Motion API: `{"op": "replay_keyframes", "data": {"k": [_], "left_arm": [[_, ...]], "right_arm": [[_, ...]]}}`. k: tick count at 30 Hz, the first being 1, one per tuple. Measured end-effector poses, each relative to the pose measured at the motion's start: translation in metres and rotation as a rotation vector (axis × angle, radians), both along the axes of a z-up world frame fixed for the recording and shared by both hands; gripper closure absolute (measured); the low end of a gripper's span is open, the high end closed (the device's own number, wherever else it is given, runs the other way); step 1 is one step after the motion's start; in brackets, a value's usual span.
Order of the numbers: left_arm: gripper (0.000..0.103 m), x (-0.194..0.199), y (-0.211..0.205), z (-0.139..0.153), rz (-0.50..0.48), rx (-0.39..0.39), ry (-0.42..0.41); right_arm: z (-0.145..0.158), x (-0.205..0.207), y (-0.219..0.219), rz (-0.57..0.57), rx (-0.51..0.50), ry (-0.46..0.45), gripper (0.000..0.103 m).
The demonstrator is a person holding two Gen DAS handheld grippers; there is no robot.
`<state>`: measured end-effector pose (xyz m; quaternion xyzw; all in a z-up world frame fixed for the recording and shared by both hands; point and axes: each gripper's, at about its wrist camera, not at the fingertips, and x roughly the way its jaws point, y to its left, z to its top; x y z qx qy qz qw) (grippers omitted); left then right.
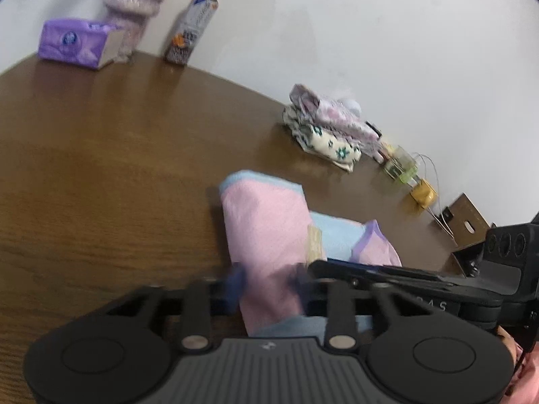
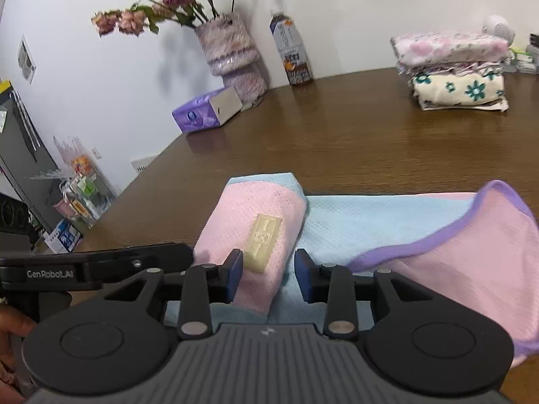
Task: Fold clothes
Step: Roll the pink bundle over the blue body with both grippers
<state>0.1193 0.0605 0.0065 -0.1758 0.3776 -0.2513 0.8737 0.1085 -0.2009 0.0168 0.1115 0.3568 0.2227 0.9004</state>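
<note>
A pink and light blue garment (image 2: 387, 222) with purple trim lies on the brown table (image 2: 370, 141). One side of it is folded over into a narrow pink band (image 2: 256, 215) carrying a cream label (image 2: 262, 242). My right gripper (image 2: 268, 272) is open around the near end of that band: the left pad touches it and the right pad stands clear. In the left wrist view my left gripper (image 1: 267, 286) is blurred, and the pink band (image 1: 266, 229) fills the gap between its blue pads. The right gripper's black body (image 1: 471, 289) reaches in from the right.
A stack of folded clothes (image 2: 458, 74) sits at the back right. By the wall stand a purple tissue pack (image 2: 205, 111), a drink carton (image 2: 291, 54) and a furry vase (image 2: 232, 54) of dried roses. A cardboard piece (image 1: 468, 232) and small items (image 1: 422, 195) line the wall.
</note>
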Motion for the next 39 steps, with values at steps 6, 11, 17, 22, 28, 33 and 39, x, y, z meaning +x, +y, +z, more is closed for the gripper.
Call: {"op": "replay_keyframes", "data": {"k": [6, 11, 17, 22, 28, 33, 39], "left_arm": [[0.043, 0.021, -0.001, 0.013, 0.044, 0.002, -0.032], [0.075, 0.041, -0.001, 0.002, 0.048, -0.030, 0.048], [0.050, 0.065, 0.002, 0.002, 0.103, -0.063, 0.066], [0.063, 0.077, 0.006, -0.014, 0.105, -0.120, 0.124], [0.071, 0.084, 0.007, -0.016, 0.128, -0.122, 0.101], [0.069, 0.084, 0.008, -0.016, 0.131, -0.116, 0.086], [0.053, 0.078, 0.015, -0.017, 0.133, -0.164, 0.100]], "right_arm": [[0.003, 0.008, -0.004, 0.000, 0.027, -0.001, 0.068], [0.003, 0.037, -0.003, -0.030, 0.061, 0.028, 0.073], [-0.001, 0.052, -0.012, -0.053, 0.118, 0.047, 0.067], [-0.013, 0.073, -0.010, -0.061, 0.146, 0.107, 0.077], [-0.018, 0.081, -0.021, -0.104, 0.196, 0.111, 0.070], [-0.023, 0.086, -0.018, -0.090, 0.207, 0.120, 0.077], [-0.023, 0.084, -0.016, -0.092, 0.192, 0.104, 0.078]]}}
